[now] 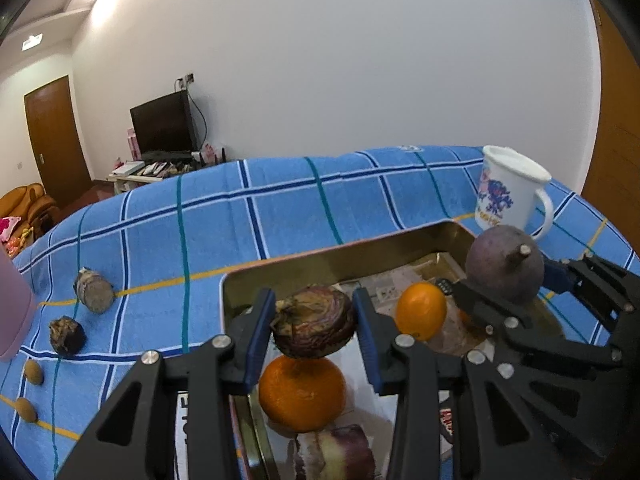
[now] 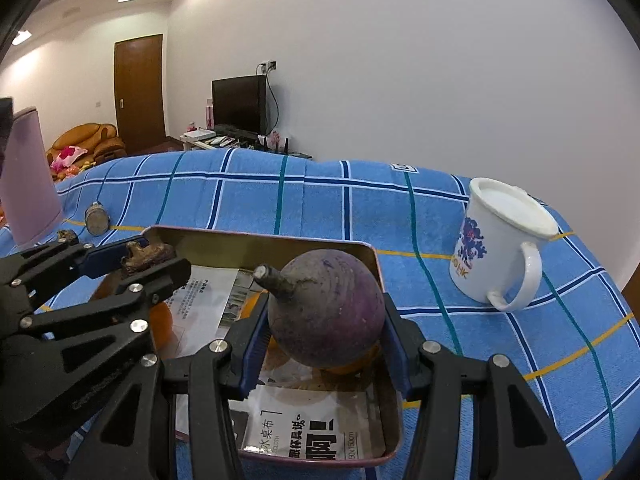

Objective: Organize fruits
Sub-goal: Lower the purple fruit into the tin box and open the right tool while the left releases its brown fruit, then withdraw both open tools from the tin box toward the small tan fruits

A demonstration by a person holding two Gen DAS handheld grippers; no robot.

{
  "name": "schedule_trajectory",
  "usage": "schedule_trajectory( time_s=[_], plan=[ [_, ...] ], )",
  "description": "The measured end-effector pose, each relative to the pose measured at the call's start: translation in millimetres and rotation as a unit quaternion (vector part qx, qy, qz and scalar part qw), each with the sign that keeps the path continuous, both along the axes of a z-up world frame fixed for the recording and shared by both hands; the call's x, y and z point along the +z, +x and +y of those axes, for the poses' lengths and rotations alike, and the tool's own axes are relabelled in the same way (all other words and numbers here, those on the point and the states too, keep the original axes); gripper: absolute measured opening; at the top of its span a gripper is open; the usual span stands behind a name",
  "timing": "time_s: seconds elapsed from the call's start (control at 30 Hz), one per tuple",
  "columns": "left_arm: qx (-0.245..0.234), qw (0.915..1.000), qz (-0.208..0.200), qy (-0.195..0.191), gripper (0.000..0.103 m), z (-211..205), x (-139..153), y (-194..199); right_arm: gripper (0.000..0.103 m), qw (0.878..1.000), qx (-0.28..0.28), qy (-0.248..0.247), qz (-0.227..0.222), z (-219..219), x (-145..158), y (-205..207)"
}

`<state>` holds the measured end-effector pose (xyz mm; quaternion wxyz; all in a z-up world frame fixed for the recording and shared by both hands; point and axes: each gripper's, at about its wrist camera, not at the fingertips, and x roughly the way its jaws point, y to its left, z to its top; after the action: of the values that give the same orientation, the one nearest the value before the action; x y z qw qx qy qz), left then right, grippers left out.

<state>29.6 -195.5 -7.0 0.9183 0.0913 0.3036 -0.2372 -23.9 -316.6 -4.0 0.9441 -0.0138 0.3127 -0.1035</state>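
Left gripper [image 1: 314, 326]: clenched on a shrivelled purple-brown fruit [image 1: 314, 328], blue pads pressed to both its sides, held above the tray.
Right gripper [image 2: 325, 316]: clamped on a round purple fruit [image 2: 326, 308] with a short stub of stem pointing up-left — it hangs over the tray's near right part.
Tray [image 1: 344, 258]: a shallow gold-coloured metal tin with rounded corners, lying on the blue checked cloth [image 1: 160, 232]; printed paper [image 2: 296, 428] lines its floor.
In the tray: a large orange [image 1: 302, 394] directly beneath the shrivelled fruit, a smaller orange [image 1: 421, 311] farther back to the right, and a purple-and-cream cut piece [image 1: 334, 454] at the near edge — what it is cannot be told.
Left on the cloth: a brown cut chunk [image 1: 94, 290], a dark wrinkled lump [image 1: 67, 336] just nearer than it, and two small tan oval fruits [image 1: 33, 372], [image 1: 26, 410] near the left edge, all well apart from the tray.
Mug [image 2: 500, 242]: white enamel with a blue-and-pink print, standing to the right of the tray with its handle turned toward the camera.
Pink container [image 2: 28, 176]: upright at the far left of the cloth.
Background: a dark television [image 2: 239, 104] on a low stand, and a brown door [image 2: 138, 90].
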Motion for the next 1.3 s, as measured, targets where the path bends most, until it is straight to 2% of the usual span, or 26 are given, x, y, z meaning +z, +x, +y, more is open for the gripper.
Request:
schedule_trajectory(
  time_s=[0.17,0.3,0.53,0.7,0.83,0.93,1.0,1.07,1.13,1.3],
  plan=[
    [0.005,0.9999,0.009,0.002,0.041,1,-3,3,0.053,1.0,0.016,0.001,0.01,5,-2,3],
    [0.01,0.9997,0.022,0.005,0.041,1,-5,8,0.053,0.999,0.029,0.021,0.023,4,-5,6],
    [0.014,0.9996,0.024,0.002,0.043,4,-6,9,0.053,0.999,0.043,0.023,0.019,8,-5,5],
    [0.024,0.9996,0.001,0.011,0.056,6,-4,5,0.055,0.998,0.043,0.037,0.022,6,-5,4],
    [0.04,0.9986,-0.028,0.019,0.078,10,1,1,0.055,0.997,0.041,0.068,0.019,-2,-4,3],
    [0.057,0.9975,-0.042,0.003,0.093,18,7,0,0.057,0.993,0.049,0.109,0.006,-10,1,-1],
    [0.071,0.9961,-0.049,-0.018,0.103,27,13,1,0.063,0.991,0.05,0.123,-0.008,-13,4,-4],
    [0.071,0.9955,-0.049,-0.04,0.103,35,17,1,0.083,0.99,0.05,0.128,-0.033,-15,9,-10],
    [0.07,0.9954,-0.045,-0.047,0.103,39,18,2,0.084,0.99,0.048,0.122,-0.057,-14,15,-17],
    [0.08,0.9949,-0.05,-0.035,0.103,41,18,0,0.084,0.989,0.015,0.084,-0.119,-13,28,-31]
  ],
)
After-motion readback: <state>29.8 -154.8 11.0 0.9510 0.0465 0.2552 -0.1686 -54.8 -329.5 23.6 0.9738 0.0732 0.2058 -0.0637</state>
